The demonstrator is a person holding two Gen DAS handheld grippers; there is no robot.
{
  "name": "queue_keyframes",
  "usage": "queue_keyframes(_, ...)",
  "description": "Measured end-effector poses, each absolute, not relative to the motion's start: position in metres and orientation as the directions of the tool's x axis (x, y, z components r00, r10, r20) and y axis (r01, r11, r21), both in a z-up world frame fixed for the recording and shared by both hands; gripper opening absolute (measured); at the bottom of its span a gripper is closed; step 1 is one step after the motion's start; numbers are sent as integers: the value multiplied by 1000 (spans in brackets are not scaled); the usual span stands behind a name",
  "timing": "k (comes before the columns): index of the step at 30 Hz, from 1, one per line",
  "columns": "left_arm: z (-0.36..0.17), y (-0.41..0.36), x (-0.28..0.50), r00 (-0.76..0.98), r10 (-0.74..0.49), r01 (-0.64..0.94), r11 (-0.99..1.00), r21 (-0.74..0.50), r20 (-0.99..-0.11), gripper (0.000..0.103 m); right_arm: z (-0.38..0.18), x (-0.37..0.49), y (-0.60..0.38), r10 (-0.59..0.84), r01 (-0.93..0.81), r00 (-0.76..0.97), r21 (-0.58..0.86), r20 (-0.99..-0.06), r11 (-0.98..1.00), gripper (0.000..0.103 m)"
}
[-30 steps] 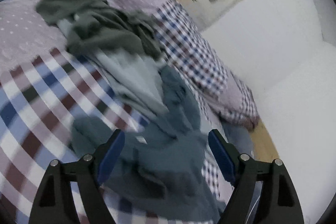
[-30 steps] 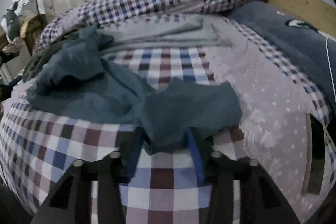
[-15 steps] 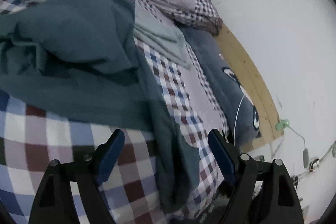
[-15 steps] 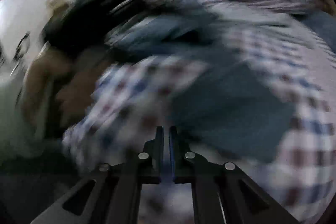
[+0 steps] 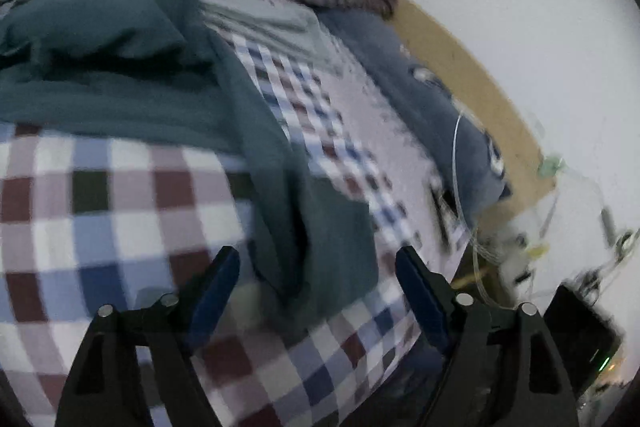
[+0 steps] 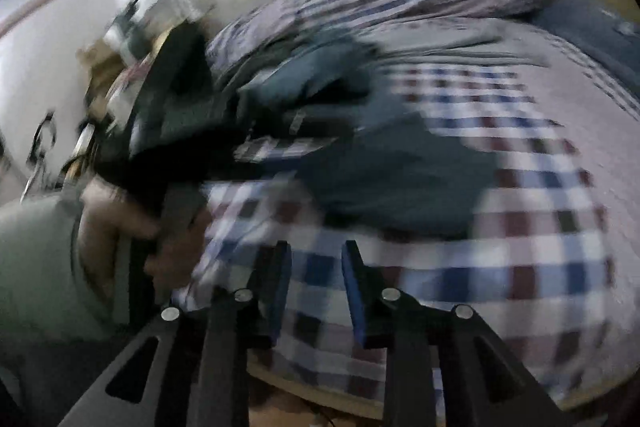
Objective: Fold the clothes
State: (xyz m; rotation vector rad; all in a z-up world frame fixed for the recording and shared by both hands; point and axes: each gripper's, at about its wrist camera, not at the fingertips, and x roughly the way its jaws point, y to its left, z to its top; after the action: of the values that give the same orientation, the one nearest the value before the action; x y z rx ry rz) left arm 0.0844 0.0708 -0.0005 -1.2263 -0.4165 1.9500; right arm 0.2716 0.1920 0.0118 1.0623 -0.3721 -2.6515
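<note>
Your left hand-held gripper (image 5: 318,269) shows two black arms, each cut through with a long triangular slot and each carrying two round silver screw heads near the top. Its fingers (image 5: 216,283) are faced with flat blue pads. Your right hand-held gripper (image 6: 316,275) is built the same way: black slotted arms, paired silver screws, blue-faced fingers (image 6: 354,279). In the right wrist view your hand (image 6: 120,223) appears blurred at the left edge around a black handle, and the sleeve (image 6: 36,267) you wear there is a pale grey-green.
</note>
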Motion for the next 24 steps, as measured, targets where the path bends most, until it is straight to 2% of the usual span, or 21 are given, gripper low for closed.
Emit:
queue_keyframes(1, -5, 77, 86, -225, 744, -436, -655, -617, -629, 72, 14, 274, 200, -315, 114, -713, 339, -627, -934, 29)
queue_keyframes(2, -8, 82, 88, -236, 726, -430, -674, -601, -645, 64, 14, 277, 207, -297, 85, -723, 347, -624, -934, 30)
queue_keyframes(5, -16, 87, 86, -272, 697, -376, -712, -593, -664, 7, 14, 286, 226, -254, 16, -738, 360, -625, -933, 30)
queue_keyframes(11, -15, 30, 93, -358, 693, -197, -711, -675, -625, 6, 13, 289, 247, -214, -57, -759, 390, -615, -919, 30)
queue_keyframes(16, 24, -58, 108, -502, 666, -119, -685, -719, -551, 6, 12, 286, 248, -232, -54, -764, 417, -602, -907, 30)
queue_keyframes(24, 109, -201, 145, -750, 474, -26, -718, -696, -461, 5, 11, 278, 239, -280, -19, -761, 451, -585, -892, 30)
